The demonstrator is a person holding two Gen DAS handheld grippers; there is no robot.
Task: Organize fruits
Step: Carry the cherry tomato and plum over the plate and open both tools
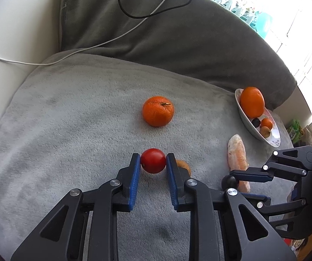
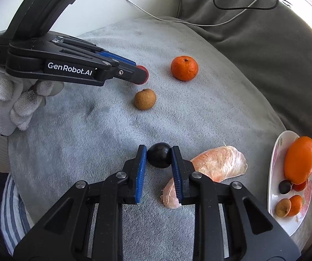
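Observation:
My left gripper (image 1: 153,161) is shut on a red cherry tomato (image 1: 153,160), held just above the grey blanket (image 1: 69,130); it also shows in the right wrist view (image 2: 141,75). My right gripper (image 2: 159,155) is shut on a dark round fruit (image 2: 159,154), seen too in the left wrist view (image 1: 229,181). A mandarin (image 1: 158,111) lies ahead on the blanket. A small brown fruit (image 2: 145,99) lies near the left gripper. A peeled citrus segment (image 2: 217,163) lies right of the right gripper. A white dish (image 2: 275,152) at the right holds a large orange (image 2: 300,159) and several small fruits.
A dark grey cushion (image 1: 177,32) rises behind the blanket, with a black cable (image 1: 121,2) and a white cable (image 1: 103,43) across it. A white sofa arm (image 1: 14,32) is at the left. A gloved hand (image 2: 14,102) holds the left gripper.

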